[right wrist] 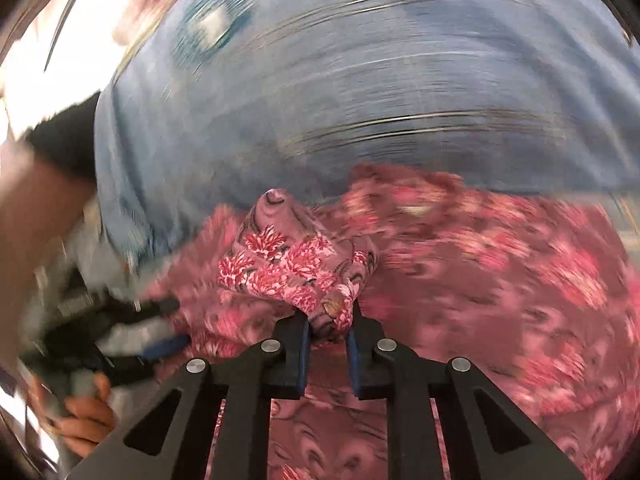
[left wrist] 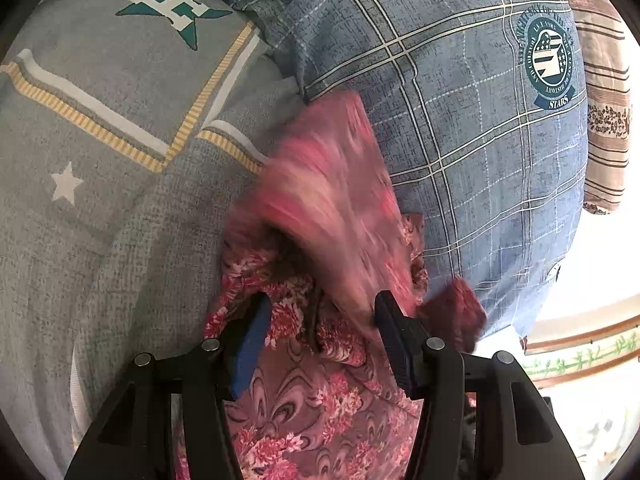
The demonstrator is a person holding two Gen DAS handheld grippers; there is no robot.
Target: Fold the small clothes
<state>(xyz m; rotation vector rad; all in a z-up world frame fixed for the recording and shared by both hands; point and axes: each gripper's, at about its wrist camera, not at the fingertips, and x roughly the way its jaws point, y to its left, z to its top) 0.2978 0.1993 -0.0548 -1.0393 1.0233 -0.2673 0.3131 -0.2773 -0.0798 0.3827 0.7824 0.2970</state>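
A pink and maroon floral garment lies on the bed. In the left wrist view my left gripper stands over it with its jaws apart; the cloth lies between and under the fingers, and no pad visibly presses on it. A blurred flap of the garment rises beyond the fingers. In the right wrist view my right gripper is shut on a bunched corner of the floral garment, lifted off the rest. The left gripper shows blurred at the left, held by a person's hand.
A blue plaid sheet with a round badge covers the bed beyond the garment. A grey cover with stars lies at the left. A striped pillow sits at the far right. The bed's edge and the floor are at the lower right.
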